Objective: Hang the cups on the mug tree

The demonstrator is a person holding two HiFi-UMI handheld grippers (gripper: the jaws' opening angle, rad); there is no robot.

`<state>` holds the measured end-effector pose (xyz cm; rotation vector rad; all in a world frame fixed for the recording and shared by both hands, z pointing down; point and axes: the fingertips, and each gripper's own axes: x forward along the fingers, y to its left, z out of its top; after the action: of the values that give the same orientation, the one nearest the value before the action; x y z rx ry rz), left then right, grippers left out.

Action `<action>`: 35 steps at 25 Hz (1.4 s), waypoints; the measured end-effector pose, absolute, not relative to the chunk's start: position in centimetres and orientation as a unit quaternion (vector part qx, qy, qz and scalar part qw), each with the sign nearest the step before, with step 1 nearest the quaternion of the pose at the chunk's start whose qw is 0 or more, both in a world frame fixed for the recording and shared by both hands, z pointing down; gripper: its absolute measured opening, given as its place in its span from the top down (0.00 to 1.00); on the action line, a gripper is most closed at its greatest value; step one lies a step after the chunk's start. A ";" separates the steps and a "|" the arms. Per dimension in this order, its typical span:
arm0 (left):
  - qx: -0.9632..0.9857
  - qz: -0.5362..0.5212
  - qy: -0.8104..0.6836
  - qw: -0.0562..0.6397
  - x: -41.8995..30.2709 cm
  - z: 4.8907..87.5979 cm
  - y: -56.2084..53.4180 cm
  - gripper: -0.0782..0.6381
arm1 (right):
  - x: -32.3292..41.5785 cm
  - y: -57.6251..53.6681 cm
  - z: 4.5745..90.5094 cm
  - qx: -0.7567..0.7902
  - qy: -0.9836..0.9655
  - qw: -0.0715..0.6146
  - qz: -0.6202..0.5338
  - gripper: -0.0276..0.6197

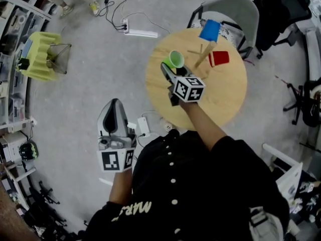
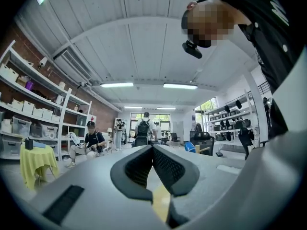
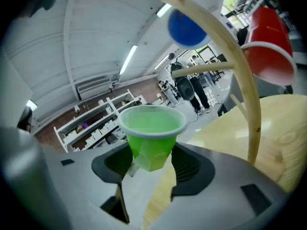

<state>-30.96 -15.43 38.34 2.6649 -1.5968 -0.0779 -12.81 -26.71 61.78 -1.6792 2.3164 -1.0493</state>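
The right gripper (image 1: pixel 169 68) had the translucent green plastic cup (image 1: pixel 175 59) clamped between its pads! In the right gripper view both pads pressed the green cup (image 3: pixel 152 128) low on its body, with its white-rimmed mouth turned away from the right gripper (image 3: pixel 151 159). From the head view you looked straight into that mouth and saw only green wall.

The cup was up at about 10 o'clock on the round pale wooden table (image 1: pixel 220 94), inside the rim. The wooden mug tree (image 1: pixel 203 56) stood at 3 o'clock from it, close by but apart. The blue plastic cup (image 1: pixel 209 30) sat on the tree at 12 o'clock, out over the table's far edge. The red plastic cup (image 1: pixel 218 58) hung at 3 o'clock of the trunk. Neither cup showed its inside from above. In the right gripper view the red cup (image 3: pixel 268 42) tipped its white rim downward, while the blue cup (image 3: pixel 184 28) showed its base.

The table lay bare from 3 round to 6 o'clock. A grey office chair (image 1: pixel 235 11) crowded the rim at 1 o'clock.

The left gripper (image 1: pixel 115 104) was held off the table at 8 o'clock, over the grey floor (image 1: pixel 100 64). Its jaws met at the tips with nothing gripped (image 2: pixel 153 150).
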 end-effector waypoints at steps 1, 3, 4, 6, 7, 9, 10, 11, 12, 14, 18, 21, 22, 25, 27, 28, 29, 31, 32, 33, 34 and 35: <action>0.858 -0.025 -0.512 0.016 -30.8 38.1 -15.5 0.90 | -12.5 -27.1 61.1 -0.551 0.753 0.070 -0.353 0.56; 0.860 -0.025 -0.509 0.012 -30.6 37.7 -15.6 0.90 | -11.8 -27.7 59.8 -0.553 0.739 0.112 -0.369 0.56; 0.861 -0.025 -0.509 0.011 -30.5 37.5 -15.6 0.90 | -11.4 -27.9 59.4 -0.554 0.731 0.131 -0.377 0.56; 0.862 -0.025 -0.507 0.008 -30.4 37.3 -15.6 0.90 | -10.6 -28.0 58.8 -0.554 0.710 0.173 -0.399 0.57; 0.862 -0.025 -0.506 0.007 -30.4 37.2 -15.5 0.90 | -10.3 -28.1 58.4 -0.553 0.700 0.195 -0.408 0.57; 0.864 -0.024 -0.502 0.005 -30.3 37.1 -15.6 0.90 | -9.7 -28.2 57.7 -0.547 0.681 0.234 -0.427 0.57; 0.865 -0.024 -0.500 0.005 -30.1 37.0 -15.6 0.90 | -9.6 -28.1 57.4 -0.542 0.673 0.252 -0.435 0.57; 0.866 -0.025 -0.499 0.004 -30.0 37.0 -15.6 0.90 | -9.3 -28.1 57.2 -0.537 0.666 0.270 -0.443 0.57; 0.868 -0.025 -0.496 0.004 -29.7 36.9 -15.6 0.90 | -8.9 -28.0 56.9 -0.531 0.658 0.290 -0.449 0.57; 0.871 -0.027 -0.491 0.002 -29.0 36.7 -15.5 0.90 | -7.9 -27.8 56.3 -0.519 0.639 0.332 -0.460 0.57; 0.877 -0.024 -0.480 0.000 -27.8 36.7 -15.6 0.90 | -6.3 -26.6 56.9 -0.522 0.588 0.369 -0.495 0.58; 0.881 -0.021 -0.473 0.000 -26.9 36.7 -15.5 0.90 | -5.3 -26.6 56.9 -0.507 0.583 0.398 -0.495 0.58; 0.882 -0.019 -0.471 -0.001 -26.6 36.7 -15.4 0.90 | -4.8 -26.7 56.8 -0.496 0.581 0.417 -0.493 0.58; 0.885 -0.013 -0.466 -0.003 -25.9 36.7 -15.3 0.90 | -3.5 -26.9 56.8 -0.468 0.562 0.469 -0.495 0.58; 0.886 -0.011 -0.464 -0.006 -25.6 36.6 -15.3 0.90 | -3.1 -26.9 56.9 -0.452 0.551 0.498 -0.494 0.58; 0.887 -0.010 -0.463 -0.007 -25.6 36.6 -15.3 0.90 | -3.0 -26.8 57.0 -0.445 0.544 0.510 -0.496 0.58; 0.887 -0.009 -0.462 -0.009 -25.6 36.5 -15.3 0.90 | -3.1 -26.8 57.2 -0.440 0.538 0.519 -0.499 0.58; 0.887 -0.008 -0.461 -0.011 -25.5 36.5 -15.3 0.90 | -3.2 -26.7 57.6 -0.431 0.528 0.527 -0.507 0.57; 0.888 -0.008 -0.461 -0.011 -25.3 36.5 -15.2 0.90 | -3.3 -26.7 57.7 -0.428 0.527 0.528 -0.510 0.57; 0.888 -0.007 -0.460 -0.012 -25.2 36.5 -15.2 0.90 | -3.3 -26.7 57.8 -0.426 0.528 0.528 -0.511 0.57; 0.888 -0.007 -0.459 -0.013 -25.1 36.4 -15.1 0.90 | -3.3 -26.7 57.8 -0.426 0.530 0.526 -0.511 0.57; 0.888 -0.007 -0.459 -0.013 -25.0 36.4 -15.1 0.90 | -3.2 -26.6 57.7 -0.426 0.532 0.525 -0.509 0.56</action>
<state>-24.96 -15.06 36.45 2.8142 -1.4536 -0.0223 -3.23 -26.62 57.74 -1.0204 1.2741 -1.2187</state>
